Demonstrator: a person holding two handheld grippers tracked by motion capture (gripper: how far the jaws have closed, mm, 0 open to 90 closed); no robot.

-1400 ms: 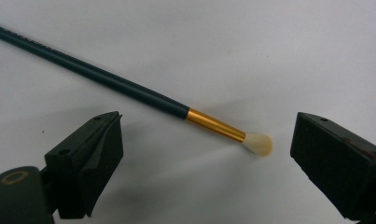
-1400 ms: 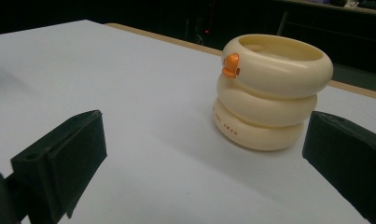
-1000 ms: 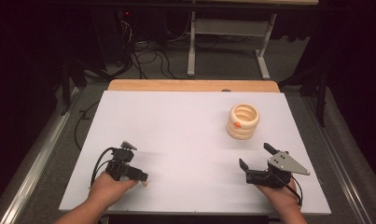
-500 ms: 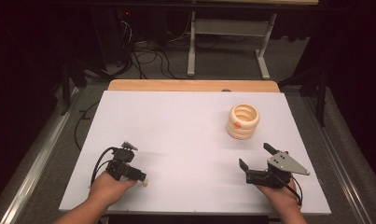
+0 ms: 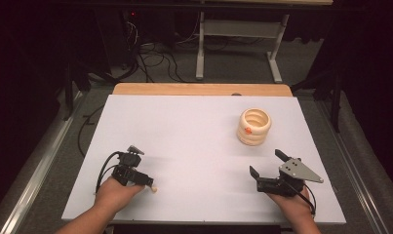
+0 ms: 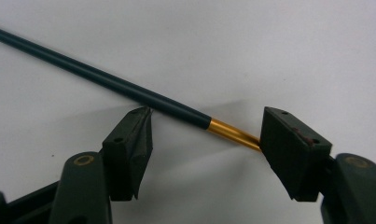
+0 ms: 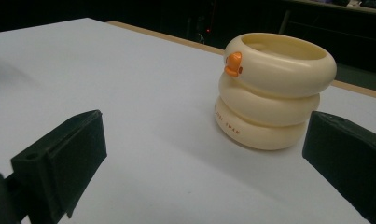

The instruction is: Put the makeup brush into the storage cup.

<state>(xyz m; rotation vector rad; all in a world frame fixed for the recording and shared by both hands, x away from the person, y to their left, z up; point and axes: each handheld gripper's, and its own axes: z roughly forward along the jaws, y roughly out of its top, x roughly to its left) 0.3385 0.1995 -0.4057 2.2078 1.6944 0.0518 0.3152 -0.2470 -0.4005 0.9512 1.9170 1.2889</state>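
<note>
Near the table's (image 5: 194, 122) front left corner, the left gripper (image 6: 206, 140) has just been closing its jaws around a dark pen with a gold band (image 6: 129, 91) that lies flat on the white surface; the pads flank it, about half apart, not yet pressing. At front right, the right gripper (image 5: 266, 168) stands wide and empty, facing the cream ringed pot (image 7: 274, 88).

A slim pen (image 6: 129, 91) has a matt dark-green barrel and a shiny gold metal ferrule. The cream, ring-stacked plastic cup (image 7: 274, 93) looks smooth and glossy (orange nub included). The white tabletop (image 5: 184, 131) is matt, edged by a bare wooden strip (image 5: 199, 89).
</note>
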